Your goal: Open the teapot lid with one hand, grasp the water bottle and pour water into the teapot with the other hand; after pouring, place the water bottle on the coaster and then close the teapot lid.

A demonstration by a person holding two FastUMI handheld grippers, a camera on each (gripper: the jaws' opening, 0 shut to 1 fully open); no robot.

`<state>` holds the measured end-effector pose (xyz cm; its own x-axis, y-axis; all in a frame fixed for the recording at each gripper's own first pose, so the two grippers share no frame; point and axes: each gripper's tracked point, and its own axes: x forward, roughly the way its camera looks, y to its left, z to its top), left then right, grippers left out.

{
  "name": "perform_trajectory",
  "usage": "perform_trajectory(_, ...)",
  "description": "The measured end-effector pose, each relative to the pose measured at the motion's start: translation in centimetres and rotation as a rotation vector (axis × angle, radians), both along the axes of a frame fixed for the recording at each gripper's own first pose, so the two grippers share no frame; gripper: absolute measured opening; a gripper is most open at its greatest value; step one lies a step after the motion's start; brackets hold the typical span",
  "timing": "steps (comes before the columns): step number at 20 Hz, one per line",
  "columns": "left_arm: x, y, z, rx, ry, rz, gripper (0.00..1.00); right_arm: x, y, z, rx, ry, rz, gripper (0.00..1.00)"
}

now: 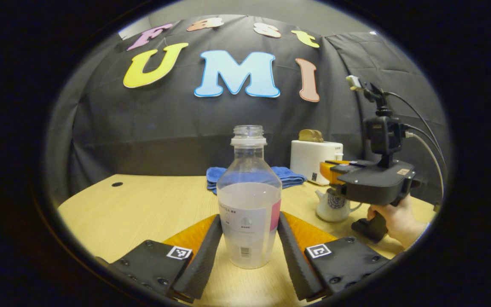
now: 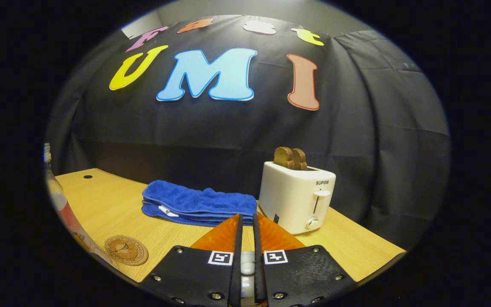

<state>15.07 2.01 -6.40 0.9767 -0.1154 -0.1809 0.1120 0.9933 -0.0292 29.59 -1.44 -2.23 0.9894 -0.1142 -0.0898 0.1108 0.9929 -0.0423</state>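
The left gripper (image 1: 249, 247) stood with its jaws apart and the water bottle (image 1: 249, 200) between them, upright on the table (image 1: 143, 204); the fingers (image 1: 203, 251) looked near the bottle's sides but not yet pressing, so I judge the grasp was not yet made. The bottle had no cap and was about half full, ready for pouring. To the right of these jaws, farther off, the right gripper (image 1: 335, 170), held by a hand (image 1: 399, 219), was over the teapot (image 1: 333, 204). In the right gripper view the jaws of the right gripper (image 2: 245, 238) were almost closed on a small pale thing, probably the lid knob (image 2: 247, 262), though I cannot tell surely. The coaster (image 2: 126, 250) lay to the left of these jaws, free to receive the bottle later.
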Motion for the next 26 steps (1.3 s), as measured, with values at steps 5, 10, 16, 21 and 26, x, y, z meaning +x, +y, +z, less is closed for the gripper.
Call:
perform_trajectory(5, 0.1, -0.3, 0.1, 0.021, 0.006, -0.011, 0.87, -1.6, -1.0, 0.7, 0.034, 0.023, 0.012, 0.12)
perform_trajectory(10, 1.5, -0.9, 1.0, 0.162, 0.014, -0.048, 0.84, -4.5, -4.5, 0.8, 0.004, 0.053, -0.026, 0.12)
perform_trajectory(16, 3.0, -1.8, 4.4, 0.471, -0.039, -0.081, 0.84, -6.3, -9.5, 0.9, 0.04, 0.05, -0.08, 0.12)
perform_trajectory(21, 4.7, -2.4, 5.1, 0.725, -0.033, -0.121, 0.84, -7.0, -11.3, 1.0, 0.087, 0.043, -0.105, 0.12)
perform_trajectory(26, 6.4, -3.6, 4.8, 0.873, -0.039, -0.152, 0.84, -7.3, -11.3, 1.5, 0.126, 0.032, -0.086, 0.12)
